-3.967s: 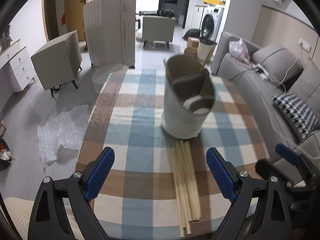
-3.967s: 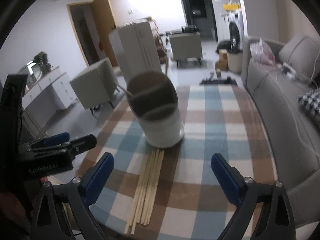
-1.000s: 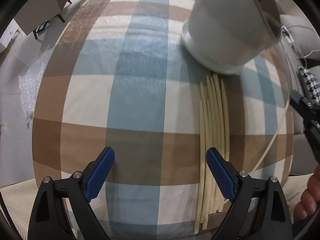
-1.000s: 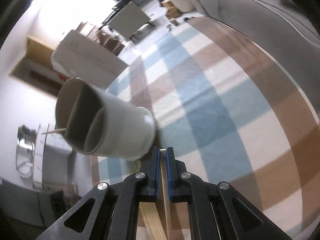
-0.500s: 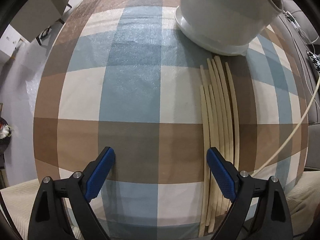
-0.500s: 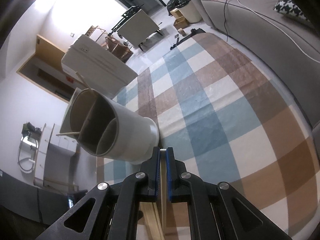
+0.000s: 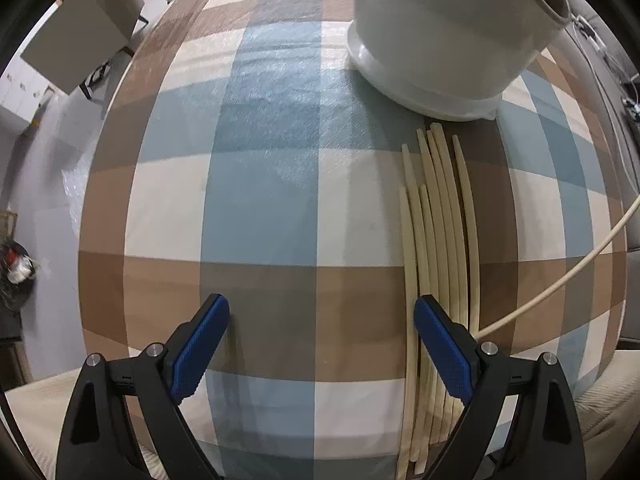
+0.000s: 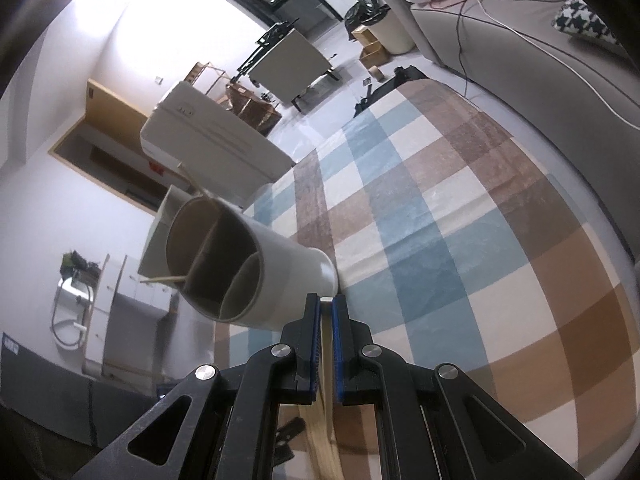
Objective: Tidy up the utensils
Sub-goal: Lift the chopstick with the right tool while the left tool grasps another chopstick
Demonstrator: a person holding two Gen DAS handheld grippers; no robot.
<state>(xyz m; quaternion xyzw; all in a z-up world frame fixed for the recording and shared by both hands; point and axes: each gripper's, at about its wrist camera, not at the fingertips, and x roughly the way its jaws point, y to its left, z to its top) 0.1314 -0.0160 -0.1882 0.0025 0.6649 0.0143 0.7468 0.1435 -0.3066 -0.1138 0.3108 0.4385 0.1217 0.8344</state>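
Right gripper (image 8: 326, 308) clamped on a single chopstick (image 8: 326, 300). Stick's long axis runs along the fingers; its squared end sits flush with the blue pad tips, the rest runs back between the pads toward the camera. In the left wrist view the same held chopstick (image 7: 560, 276) shows as a pale line slanting from just right of the right-side finger up and out to the right frame edge, clear of the cloth.

Left gripper (image 7: 322, 316) spread wide, nothing between the pads, looking straight down on the checked tablecloth (image 7: 260, 200).

Loose chopsticks (image 7: 436, 240): a bundle lying flat on the cloth, roughly parallel, long axes running away from the left gripper's fingers, far ends pointing at the holder base and stopping just short of it. Near ends pass under and beside the right-side finger (image 7: 440, 344); the left-side finger (image 7: 200, 344) is well apart from them, over bare cloth.

Utensil holder (image 8: 244, 276): white cylinder with inner dividers, standing on the cloth, ahead and left of the right gripper's tips. One stick (image 8: 164, 279) already pokes out over its rim to the left. From the left wrist view only the holder's base and wall (image 7: 436, 36) show, ahead and right of the fingers.
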